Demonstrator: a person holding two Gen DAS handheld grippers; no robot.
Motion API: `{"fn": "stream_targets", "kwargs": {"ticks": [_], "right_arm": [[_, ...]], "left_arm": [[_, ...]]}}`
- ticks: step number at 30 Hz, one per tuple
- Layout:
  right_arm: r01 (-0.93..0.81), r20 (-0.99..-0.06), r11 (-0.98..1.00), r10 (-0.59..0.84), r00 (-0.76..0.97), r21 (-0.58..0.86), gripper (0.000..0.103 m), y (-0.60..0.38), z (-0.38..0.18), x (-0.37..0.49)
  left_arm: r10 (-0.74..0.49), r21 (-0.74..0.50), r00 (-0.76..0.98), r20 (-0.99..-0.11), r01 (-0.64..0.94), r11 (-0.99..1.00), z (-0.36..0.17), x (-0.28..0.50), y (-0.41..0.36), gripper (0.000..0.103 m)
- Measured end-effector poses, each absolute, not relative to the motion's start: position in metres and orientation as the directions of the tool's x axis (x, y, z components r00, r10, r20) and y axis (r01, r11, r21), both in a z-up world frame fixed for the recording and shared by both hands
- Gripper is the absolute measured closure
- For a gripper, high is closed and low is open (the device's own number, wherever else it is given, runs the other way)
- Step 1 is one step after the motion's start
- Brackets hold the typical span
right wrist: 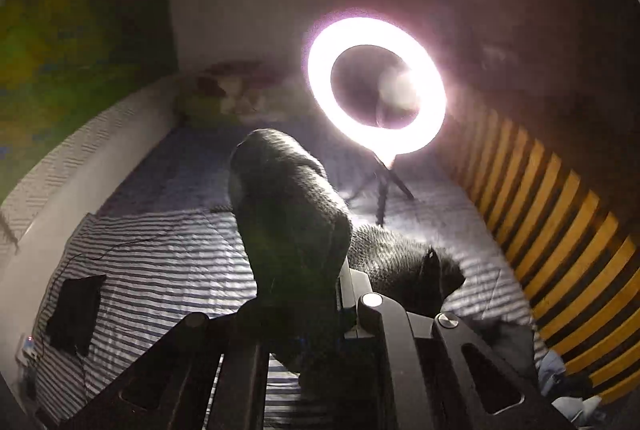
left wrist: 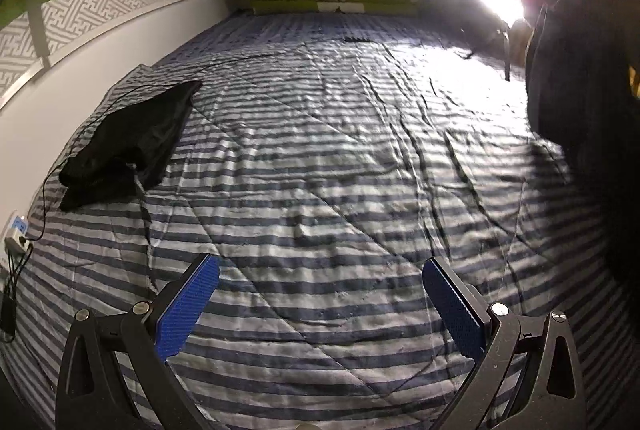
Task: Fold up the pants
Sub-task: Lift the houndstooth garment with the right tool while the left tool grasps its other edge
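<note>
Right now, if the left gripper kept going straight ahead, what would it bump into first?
Probably just the striped bedspread. The open left gripper points across bare cover; the folded black garment lies off to its left, though depth is hard to judge.

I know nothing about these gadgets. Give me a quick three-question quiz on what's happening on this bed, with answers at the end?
1. True or false: the left gripper has its blue fingers spread apart with nothing between them.
2. What is the right gripper clamped on?
A. the striped quilt
B. dark pants
C. the ring light
3. Fill in: a second dark garment lies folded on the quilt near the ____ wall, as seen from the left gripper.

Key: 1 true; 2 B, the fabric hangs lifted from the fingers; 3 left.
</note>
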State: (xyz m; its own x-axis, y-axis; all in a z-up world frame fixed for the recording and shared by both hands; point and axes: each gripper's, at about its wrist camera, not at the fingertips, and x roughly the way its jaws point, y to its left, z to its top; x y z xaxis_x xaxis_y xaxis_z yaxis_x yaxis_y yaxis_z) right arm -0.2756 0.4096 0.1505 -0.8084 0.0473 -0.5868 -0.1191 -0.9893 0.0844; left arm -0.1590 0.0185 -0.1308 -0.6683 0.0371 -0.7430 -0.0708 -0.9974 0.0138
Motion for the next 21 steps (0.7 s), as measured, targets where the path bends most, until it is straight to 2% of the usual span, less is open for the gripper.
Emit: {"fn": "stream_targets", "kwargs": {"ticks": [6, 11, 14, 17, 18, 21], "right_arm": [[0.017, -0.543, -0.994, -0.074, -0.836, 0.109, 0.095, 0.358, 0.199, -0.233], [0.153, -0.559, -0.972, -0.227, -0.798, 0.176, 0.095, 0.307, 0.203, -0.2], [0.254, -0.592, -0.942, -0.336, -0.733, 0.22, 0.094, 0.27, 0.181, -0.18], [0.352, -0.69, -0.9, -0.425, -0.586, 0.256, 0.087, 0.227, 0.129, -0.163], [0.362, -0.723, -0.898, -0.423, -0.547, 0.251, 0.08, 0.217, 0.107, -0.158], [0.372, -0.776, -0.904, -0.385, -0.5, 0.209, 0.072, 0.202, 0.056, -0.144]], "left_arm": [[0.007, 0.019, -0.701, -0.713, -0.029, -0.999, -0.115, -0.151, -0.003, 0.0], [-0.043, -0.008, -0.756, -0.653, 0.064, -0.998, -0.084, -0.14, -0.046, 0.0], [-0.076, -0.041, -0.776, -0.626, 0.13, -0.991, -0.071, -0.133, -0.079, 0.0], [-0.094, -0.086, -0.788, -0.609, 0.183, -0.979, -0.061, -0.125, -0.111, 0.0], [-0.084, -0.098, -0.788, -0.61, 0.181, -0.979, -0.06, -0.123, -0.117, 0.0], [-0.059, -0.105, -0.781, -0.622, 0.158, -0.982, -0.06, -0.117, -0.125, 0.0]]}}
